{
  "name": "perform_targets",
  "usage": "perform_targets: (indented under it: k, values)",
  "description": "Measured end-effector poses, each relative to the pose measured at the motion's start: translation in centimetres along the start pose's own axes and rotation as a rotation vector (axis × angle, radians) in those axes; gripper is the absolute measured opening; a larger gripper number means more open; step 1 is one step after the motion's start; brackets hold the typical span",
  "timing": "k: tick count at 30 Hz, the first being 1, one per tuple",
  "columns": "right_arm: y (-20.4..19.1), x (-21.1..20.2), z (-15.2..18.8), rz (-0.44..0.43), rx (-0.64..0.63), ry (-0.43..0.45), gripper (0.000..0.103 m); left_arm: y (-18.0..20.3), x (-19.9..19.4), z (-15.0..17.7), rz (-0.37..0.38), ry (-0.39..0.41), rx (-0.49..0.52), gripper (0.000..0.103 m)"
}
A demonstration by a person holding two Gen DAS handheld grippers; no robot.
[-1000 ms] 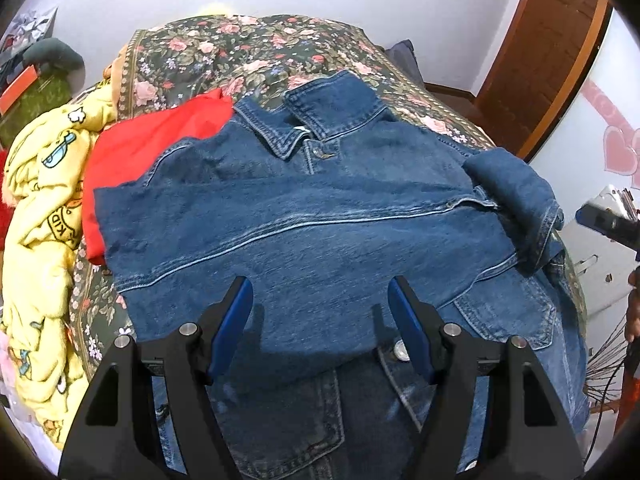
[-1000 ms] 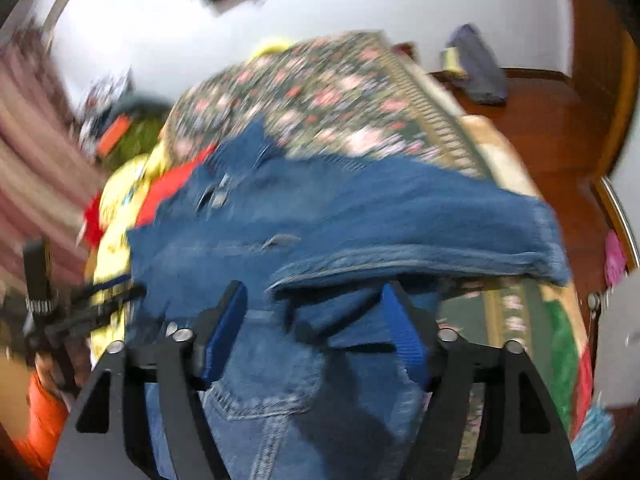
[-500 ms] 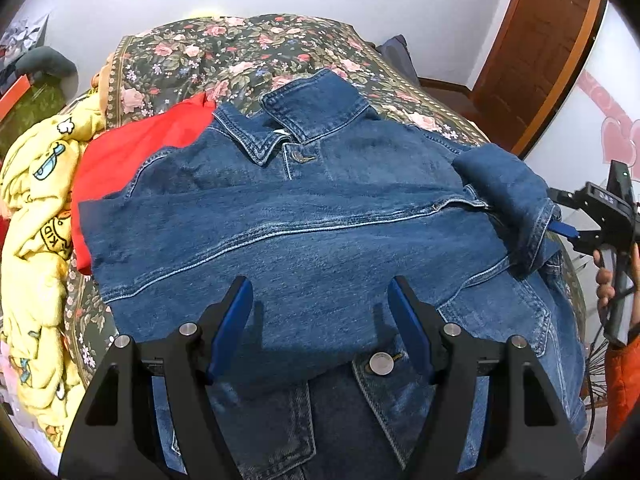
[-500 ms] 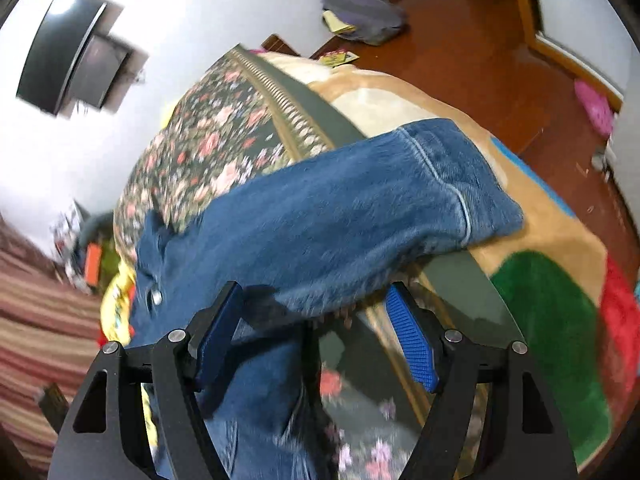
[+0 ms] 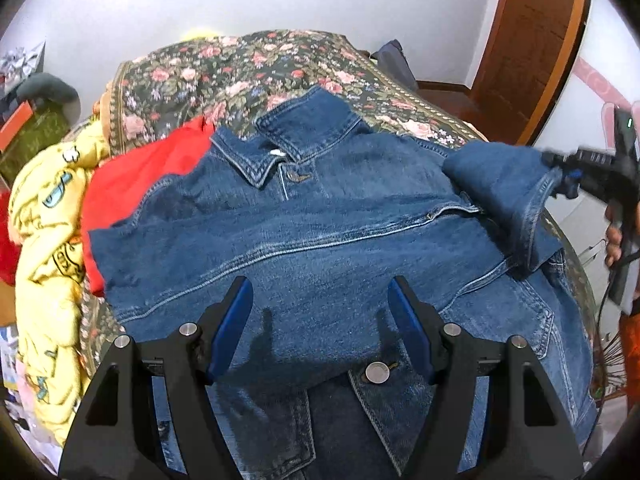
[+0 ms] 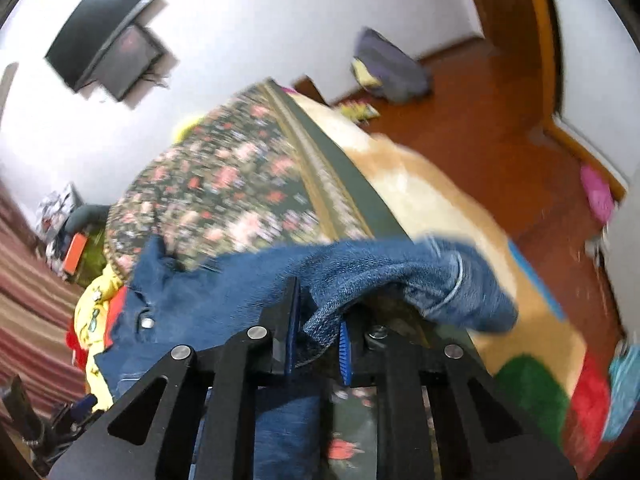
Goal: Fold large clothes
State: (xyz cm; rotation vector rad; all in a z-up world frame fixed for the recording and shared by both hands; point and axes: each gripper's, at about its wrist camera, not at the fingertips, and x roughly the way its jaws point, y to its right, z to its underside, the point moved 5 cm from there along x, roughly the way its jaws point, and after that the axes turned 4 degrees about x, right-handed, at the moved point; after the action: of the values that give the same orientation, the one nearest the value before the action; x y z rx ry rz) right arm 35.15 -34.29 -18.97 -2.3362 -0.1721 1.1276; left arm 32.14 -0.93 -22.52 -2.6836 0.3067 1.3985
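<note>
I have the denim jacket (image 5: 320, 240) spread front-up on the bed, over the floral bedspread (image 5: 240, 68), its collar towards the far wall. One sleeve is folded across the chest; the other sleeve (image 5: 504, 184) lies bunched at the jacket's right edge. My left claw (image 5: 320, 320) hangs above the lower front of the jacket with its blue pads well apart and nothing between them, just short of a metal button (image 5: 377, 372). My right claw (image 6: 316, 344) is pinched on a fold of that bunched sleeve's cloth, near the cuff (image 6: 460, 284), with the pads pressing denim from both sides. A red garment (image 5: 140, 176) and a yellow printed blanket (image 5: 44, 240) lie beside the jacket's left shoulder. The right view is blurred.
</note>
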Motion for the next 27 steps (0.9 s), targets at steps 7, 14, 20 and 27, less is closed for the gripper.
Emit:
perform_targets:
  k: [7, 14, 20, 27]
  values:
    - [-8.0, -2.5, -1.5, -0.113, -0.147, 0.048, 0.011, 0.0, -2.0, -0.2, -0.007, 0.055, 0.017, 0.069]
    - [-17.1, -1.6, 1.0, -0.237, -0.277, -0.004, 0.010, -1.6, -4.0, 0.3, -0.022, 0.101, -0.001, 0.069]
    - [-22.8, 2.0, 6.5, -0.298, -0.383, -0.155, 0.010, -4.2, -4.8, 1.4, -0.038, 0.111, -0.057, 0.069]
    - [-25.0, 7.9, 14.5, -0.264, -0.503, -0.394, 0.010, -7.9, -5.9, 3.5, -0.065, 0.109, -0.131, 0.069]
